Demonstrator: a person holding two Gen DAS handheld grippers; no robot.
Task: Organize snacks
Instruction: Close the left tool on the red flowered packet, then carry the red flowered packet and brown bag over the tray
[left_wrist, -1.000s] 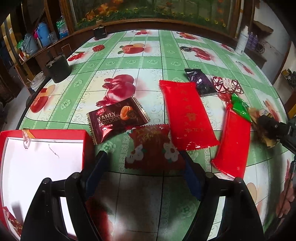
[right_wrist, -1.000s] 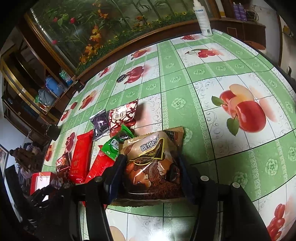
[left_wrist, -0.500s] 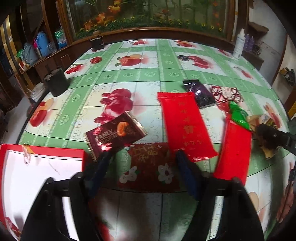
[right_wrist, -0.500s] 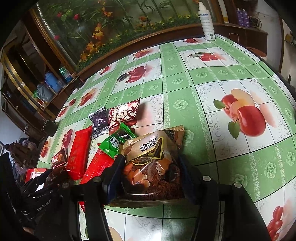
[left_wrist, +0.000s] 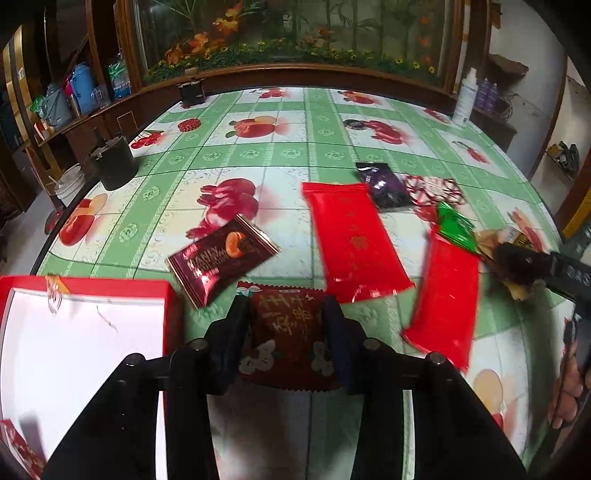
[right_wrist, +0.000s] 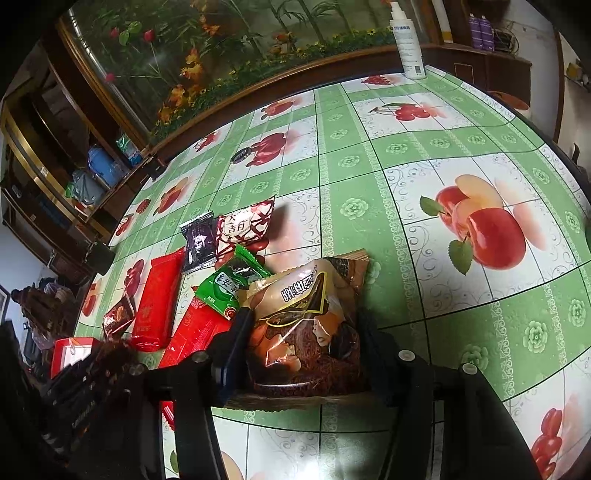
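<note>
Desk (left_wrist: 288, 155) carries your snacks beside the red box (left_wrist: 85, 332). Your right claw (right_wrist: 303, 354) grips the brown bag (right_wrist: 306, 325). Your left claw (left_wrist: 288, 332) has just been closing on the maroon packet (left_wrist: 288, 325), pads at its sides.

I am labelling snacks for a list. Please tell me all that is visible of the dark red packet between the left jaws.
The dark red packet is a glossy pillow-style wrapper with gold characters, white flowers and serrated end seams. It lies flat on the tablecloth; the left gripper jaws, just closing, press its two long sides.
</note>
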